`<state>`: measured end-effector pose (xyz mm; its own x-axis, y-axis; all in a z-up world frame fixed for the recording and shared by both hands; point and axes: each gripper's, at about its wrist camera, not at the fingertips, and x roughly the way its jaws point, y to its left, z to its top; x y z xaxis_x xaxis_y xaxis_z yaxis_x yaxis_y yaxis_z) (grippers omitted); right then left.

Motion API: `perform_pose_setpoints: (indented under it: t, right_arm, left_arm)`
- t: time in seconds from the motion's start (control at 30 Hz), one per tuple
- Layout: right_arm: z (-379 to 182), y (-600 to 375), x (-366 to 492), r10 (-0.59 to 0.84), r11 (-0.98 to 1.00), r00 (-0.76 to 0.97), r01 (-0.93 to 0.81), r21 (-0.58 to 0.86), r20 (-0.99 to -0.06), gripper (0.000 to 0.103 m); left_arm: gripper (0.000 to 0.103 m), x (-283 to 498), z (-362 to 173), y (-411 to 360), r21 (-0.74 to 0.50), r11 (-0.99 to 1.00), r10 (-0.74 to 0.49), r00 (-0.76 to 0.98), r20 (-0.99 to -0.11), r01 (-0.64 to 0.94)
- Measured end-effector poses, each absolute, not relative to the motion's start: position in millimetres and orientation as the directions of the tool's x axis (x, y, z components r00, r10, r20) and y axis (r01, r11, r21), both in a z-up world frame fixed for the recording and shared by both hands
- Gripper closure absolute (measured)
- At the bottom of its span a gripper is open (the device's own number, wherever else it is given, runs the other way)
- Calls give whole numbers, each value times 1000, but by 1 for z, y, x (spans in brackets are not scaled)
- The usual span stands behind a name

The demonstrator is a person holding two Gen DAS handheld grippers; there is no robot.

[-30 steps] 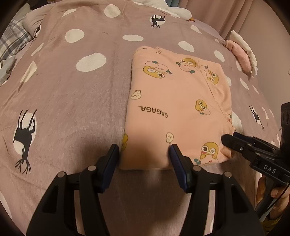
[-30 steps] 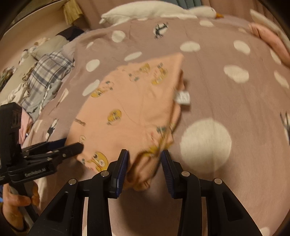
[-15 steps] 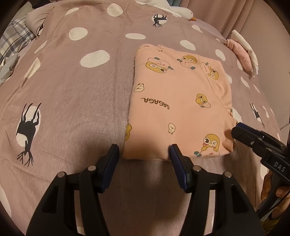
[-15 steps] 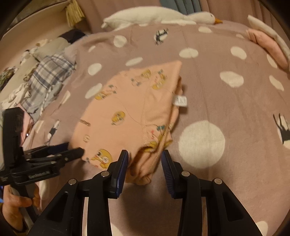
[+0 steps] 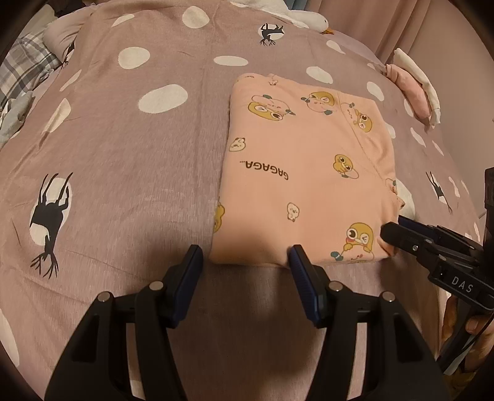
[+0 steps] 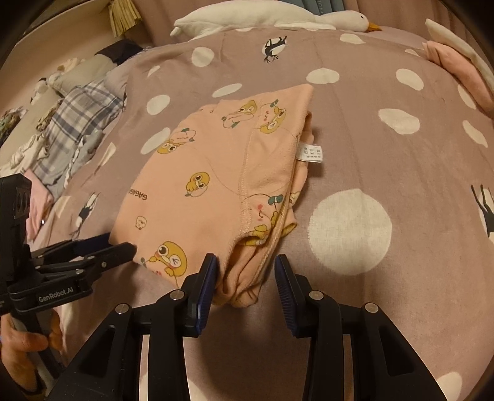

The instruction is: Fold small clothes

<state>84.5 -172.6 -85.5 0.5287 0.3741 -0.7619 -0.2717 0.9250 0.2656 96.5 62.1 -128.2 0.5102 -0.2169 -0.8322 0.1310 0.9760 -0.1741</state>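
A small peach garment with yellow cartoon prints point(image 5: 305, 172) lies folded into a rectangle on the mauve spotted bedspread point(image 5: 123, 172). It also shows in the right wrist view point(image 6: 222, 185), with a white care label point(image 6: 311, 153) at its right edge. My left gripper point(image 5: 245, 262) is open, its jaws straddling the near left corner of the garment. My right gripper point(image 6: 245, 271) is open around the bunched near right corner. The right gripper shows in the left wrist view point(image 5: 392, 231), and the left gripper in the right wrist view point(image 6: 123, 246).
A white goose plush point(image 6: 268, 15) lies at the head of the bed. Folded pink and white clothes point(image 5: 413, 86) sit at the right edge. A plaid garment point(image 6: 77, 123) and other loose clothes lie at the left side.
Both grippers have drawn back slightly from the garment. The right gripper's jaws have widened and the near corner it pinched now lies loose between them.
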Motion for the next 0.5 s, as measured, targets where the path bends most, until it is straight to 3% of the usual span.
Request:
perform_pose_setpoints:
  t: [0.5]
  right_arm:
    - [-86,-173,81,370,926,522,-273,260,-768,63]
  left_arm:
    - [43,90,-130,65,-159,978,-205,504,-839,132]
